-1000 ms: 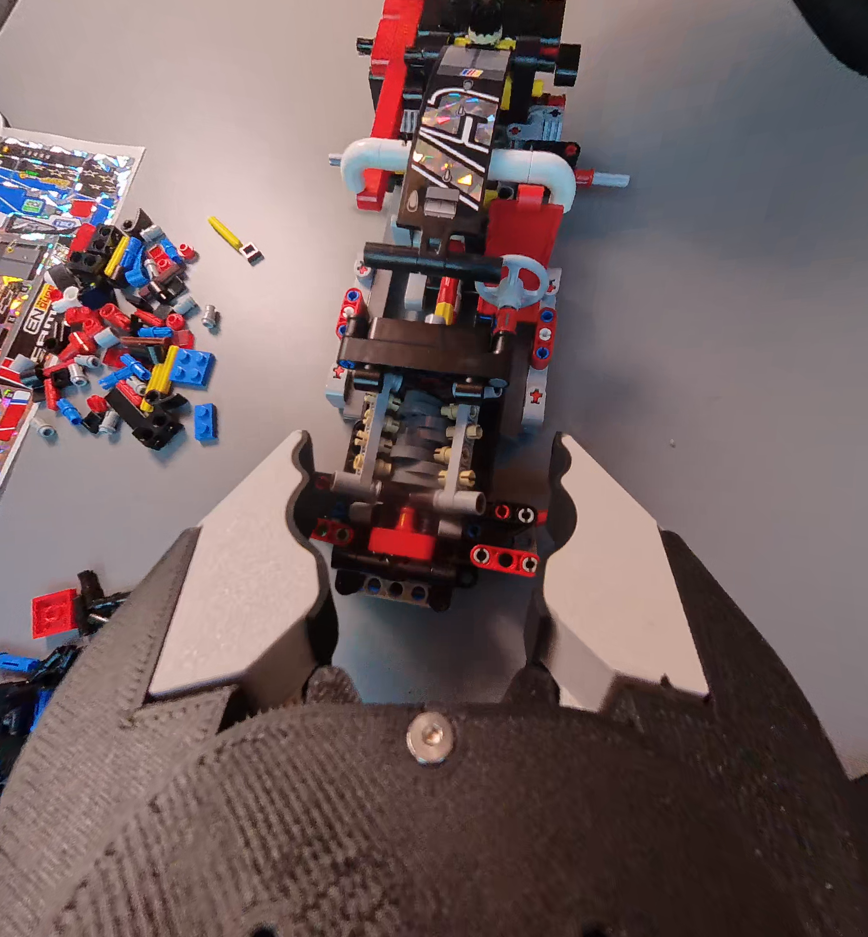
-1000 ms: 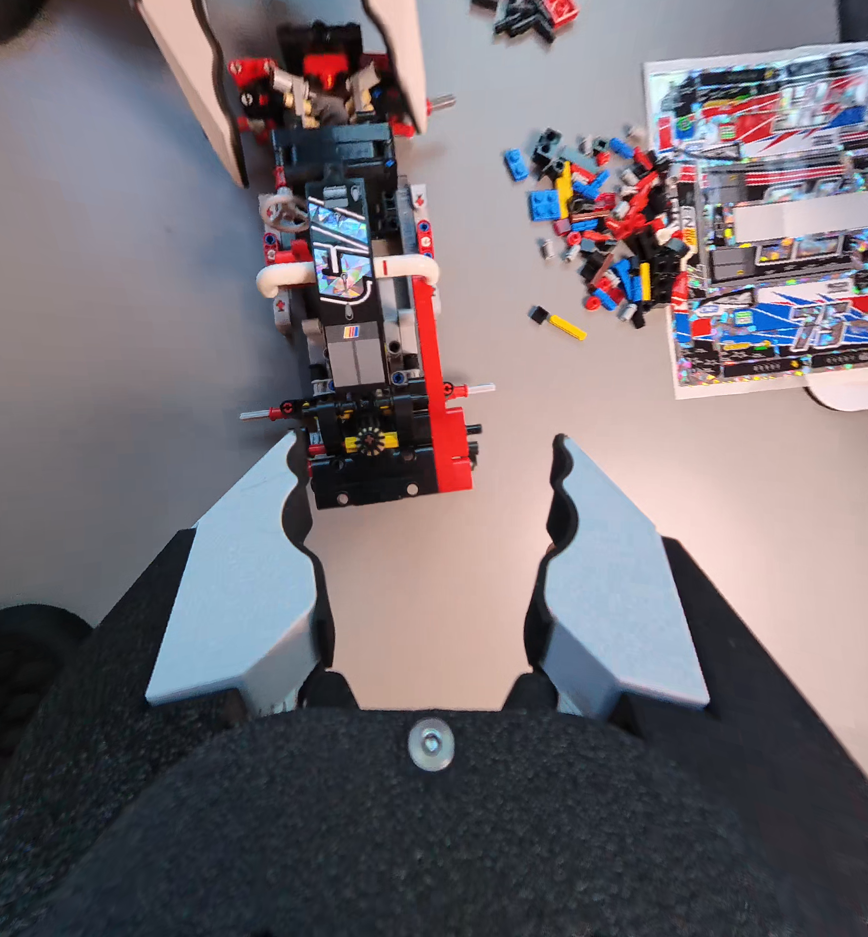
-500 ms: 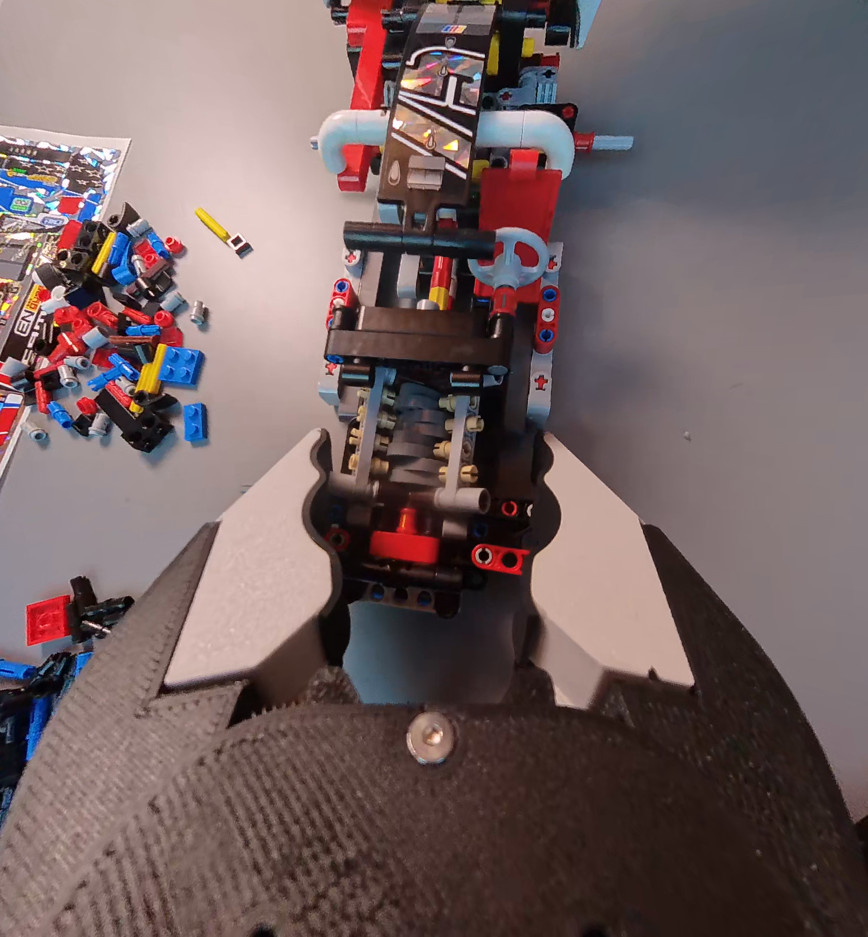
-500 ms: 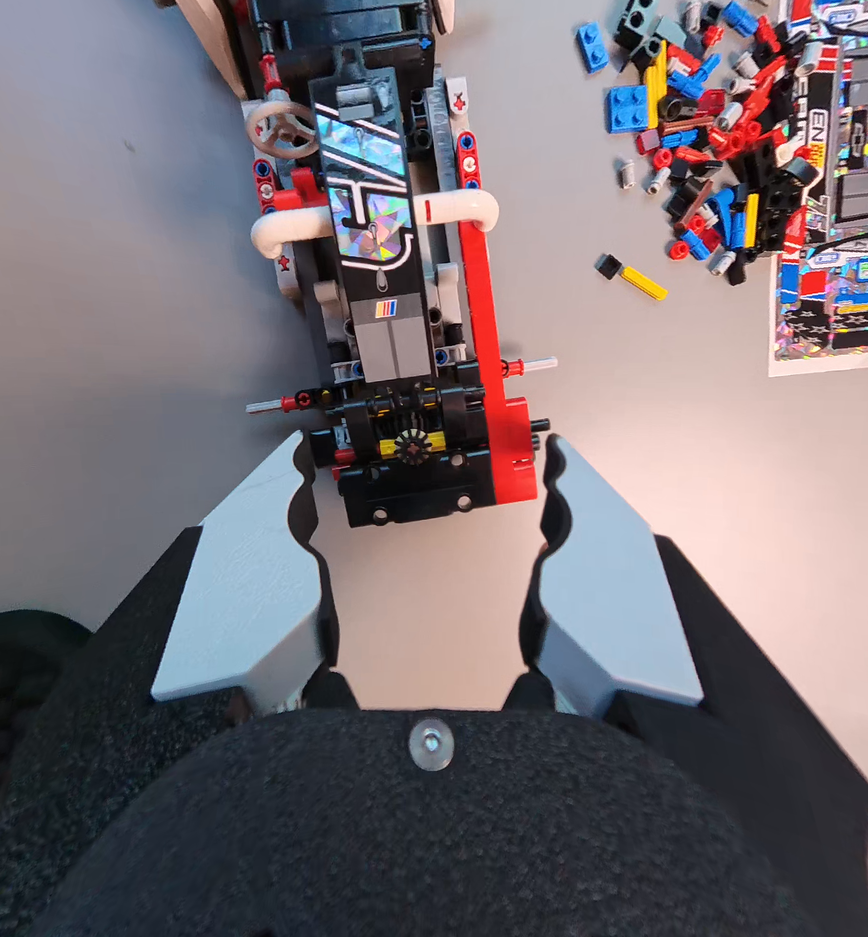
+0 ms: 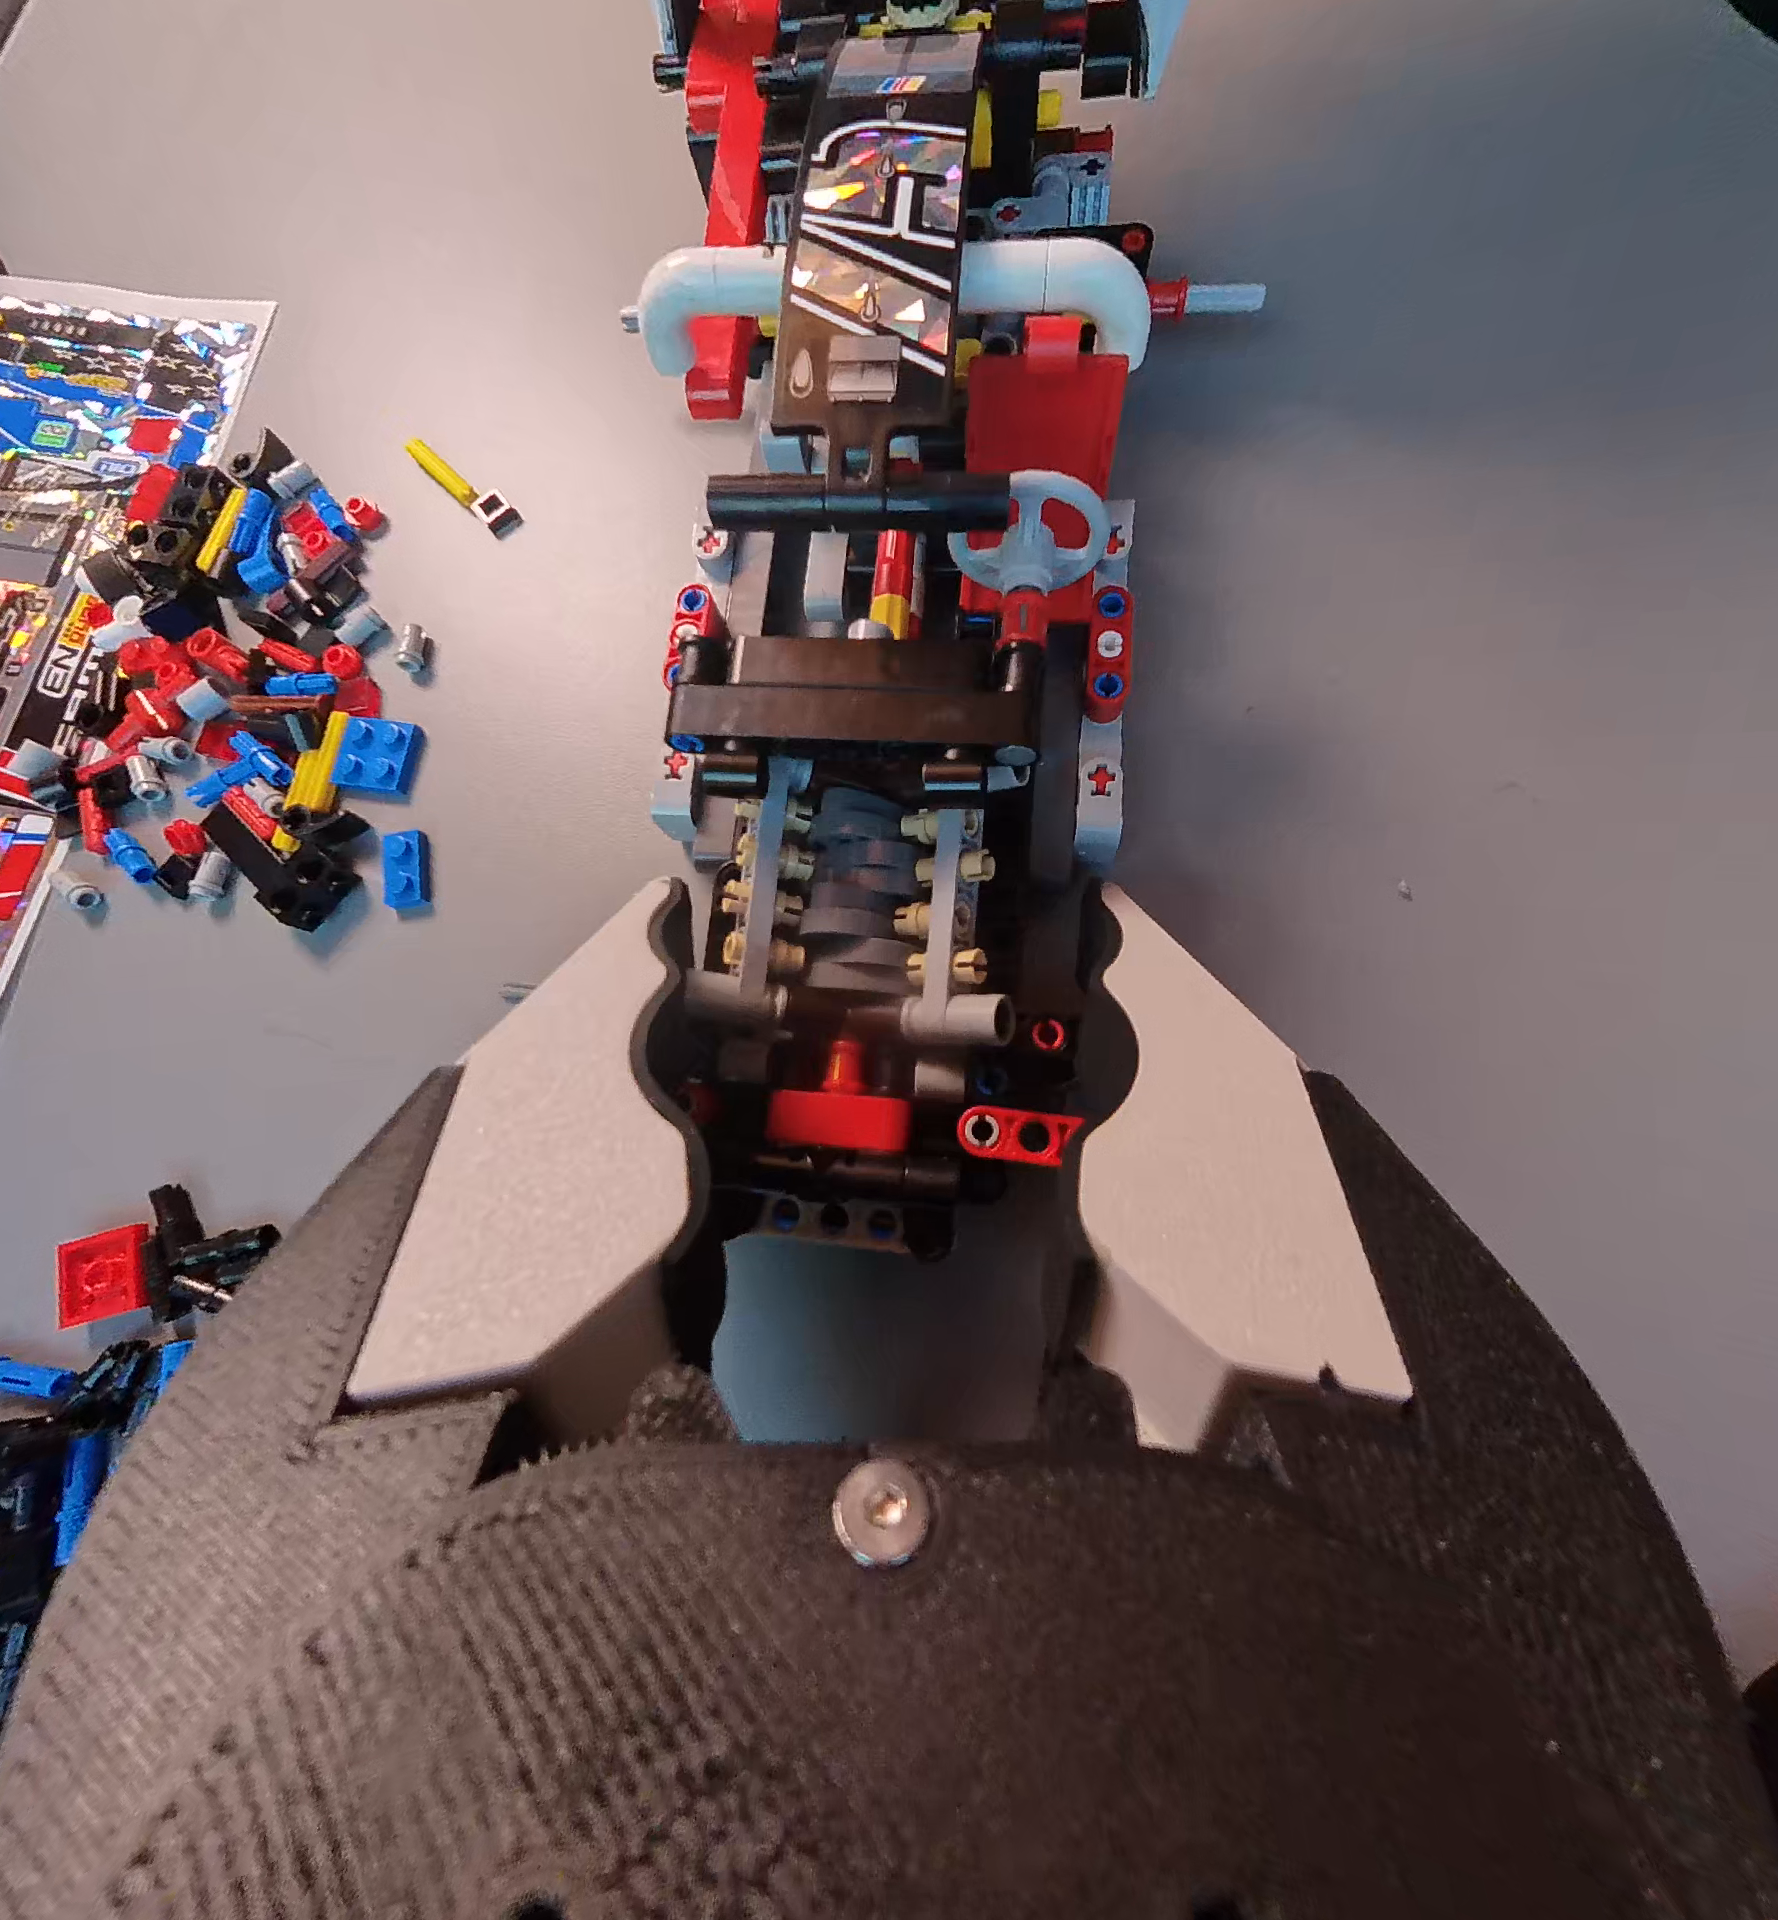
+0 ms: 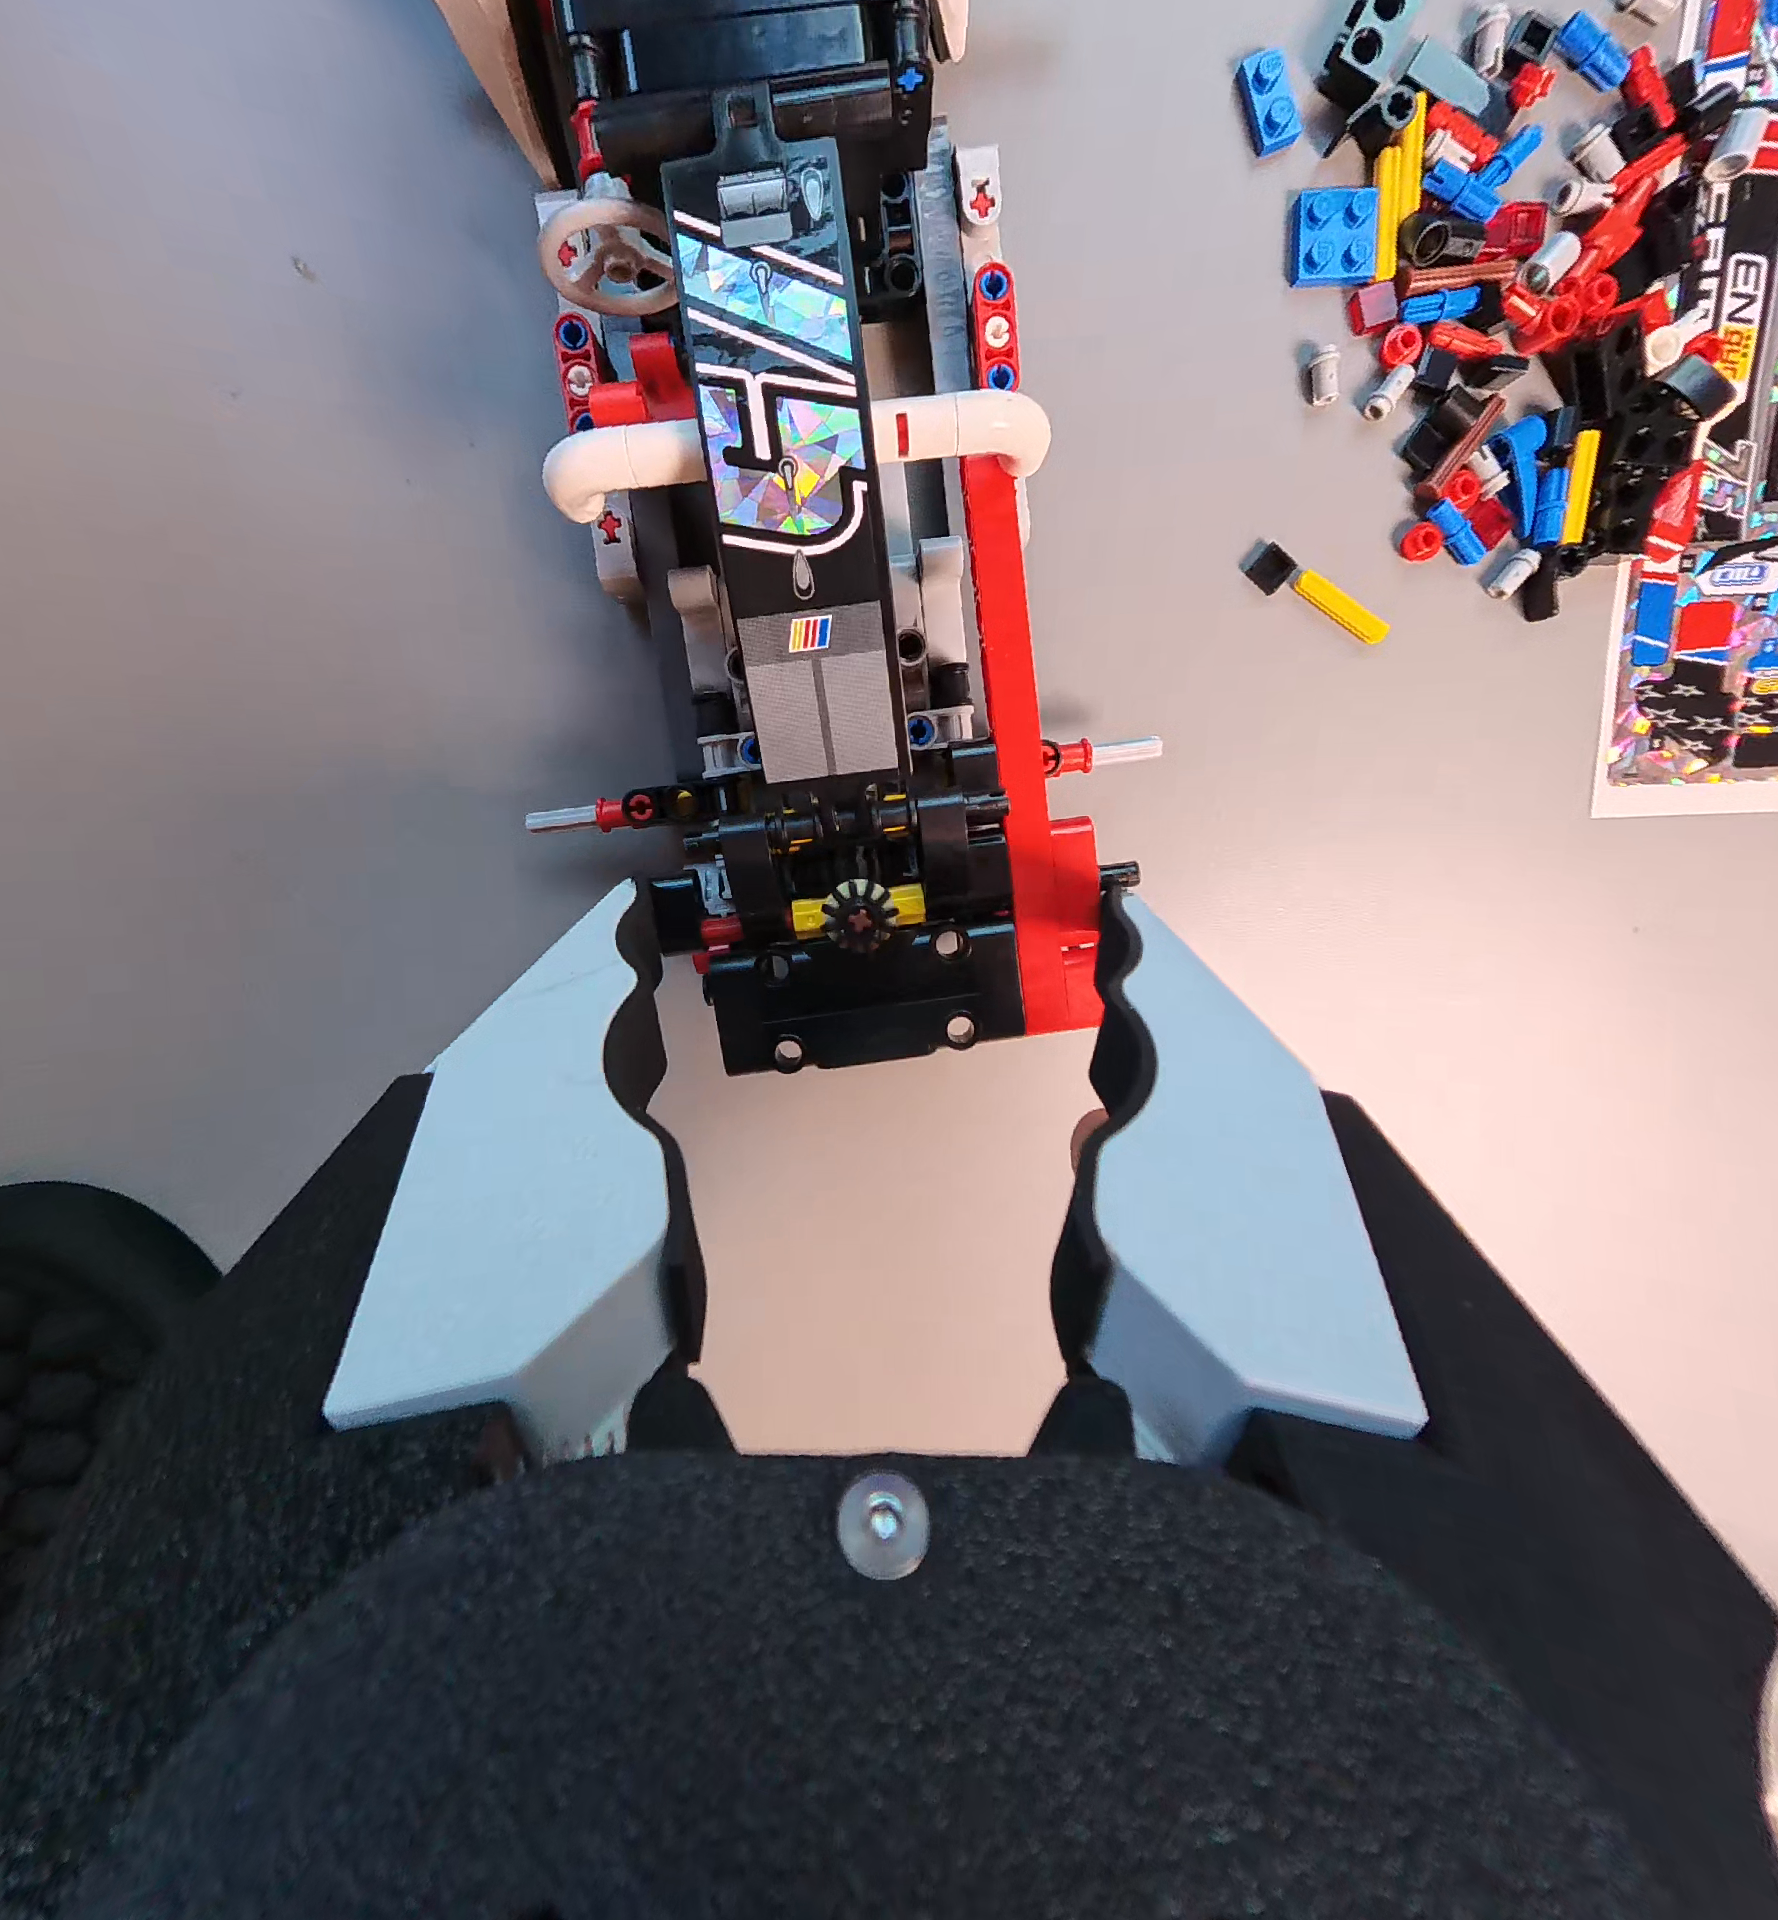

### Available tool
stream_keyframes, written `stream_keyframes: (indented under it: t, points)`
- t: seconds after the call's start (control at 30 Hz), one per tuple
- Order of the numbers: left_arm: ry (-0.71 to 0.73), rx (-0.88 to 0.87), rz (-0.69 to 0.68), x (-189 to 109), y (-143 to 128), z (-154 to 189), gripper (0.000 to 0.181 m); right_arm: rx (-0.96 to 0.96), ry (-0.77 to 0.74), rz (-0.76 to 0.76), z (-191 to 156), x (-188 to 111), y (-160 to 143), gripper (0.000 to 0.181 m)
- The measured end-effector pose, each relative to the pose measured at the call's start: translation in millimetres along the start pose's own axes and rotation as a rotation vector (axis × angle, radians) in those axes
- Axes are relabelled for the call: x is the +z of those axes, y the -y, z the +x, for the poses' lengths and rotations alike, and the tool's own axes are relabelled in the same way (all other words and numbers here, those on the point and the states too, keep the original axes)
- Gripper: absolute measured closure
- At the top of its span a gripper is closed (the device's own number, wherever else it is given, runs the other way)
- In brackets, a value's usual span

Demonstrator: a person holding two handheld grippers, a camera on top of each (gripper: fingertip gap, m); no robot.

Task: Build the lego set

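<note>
On grey table (image 5: pixel 1487 623) — lego car (image 5: pixel 895 727), loose pieces (image 5: pixel 241 675)

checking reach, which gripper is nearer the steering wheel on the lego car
Left. The left gripper straddles the engine end of the lego car, a short way from the steering wheel. The right gripper brackets the opposite end, farther away.

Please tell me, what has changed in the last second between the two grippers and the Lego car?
Both grippers advanced and narrowed around the Lego car. The left gripper now clamps its engine end. The right gripper, which stood short of the car, now brackets its gear end, fingers at both sides. The loose bricks, yellow axle and sticker sheet did not move.
</note>
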State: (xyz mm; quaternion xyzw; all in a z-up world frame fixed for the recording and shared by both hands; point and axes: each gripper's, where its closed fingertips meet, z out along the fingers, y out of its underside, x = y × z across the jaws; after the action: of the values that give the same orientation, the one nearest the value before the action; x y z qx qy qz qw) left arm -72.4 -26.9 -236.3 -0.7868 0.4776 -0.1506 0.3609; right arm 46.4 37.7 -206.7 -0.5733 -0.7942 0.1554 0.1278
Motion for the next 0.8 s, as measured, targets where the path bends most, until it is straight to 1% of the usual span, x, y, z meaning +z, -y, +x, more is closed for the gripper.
stream_keyframes:
  t: [0.5, 0.53, 0.6, 0.63, 0.67, 0.73, 0.8]
  points:
    - [-0.010, -0.008, -0.005, -0.7, 0.2, 2.0, 0.110, 0.013, -0.003, 0.019, 0.2, -0.2, 0.0, 0.100]
    - [-0.022, -0.014, -0.007, -1.7, 0.0, 3.1, 0.109, 0.008, -0.005, 0.022, -0.9, -0.1, 0.2, 0.100]
    - [-0.031, -0.020, -0.011, -6.8, 0.4, 3.2, 0.093, -0.002, -0.018, 0.038, -3.1, -0.6, 0.8, 0.100]
    - [-0.023, -0.027, 0.006, -10.9, 5.6, 0.9, 0.090, -0.008, -0.028, 0.064, -3.6, -1.6, 1.7, 0.097]
    - [-0.028, -0.035, 0.046, -15.7, 17.4, 1.5, 0.088, -0.012, -0.026, 0.092, -5.6, -3.4, 2.2, 0.085]
    - [-0.031, -0.029, 0.121, -22.3, 49.6, 5.2, 0.088, -0.018, -0.030, 0.155, -7.7, -8.2, 2.1, 0.078]
    - [-0.034, 0.001, 0.143, -17.4, 82.3, 12.7, 0.088, -0.026, -0.057, 0.179, -5.6, -7.9, -3.9, 0.073]
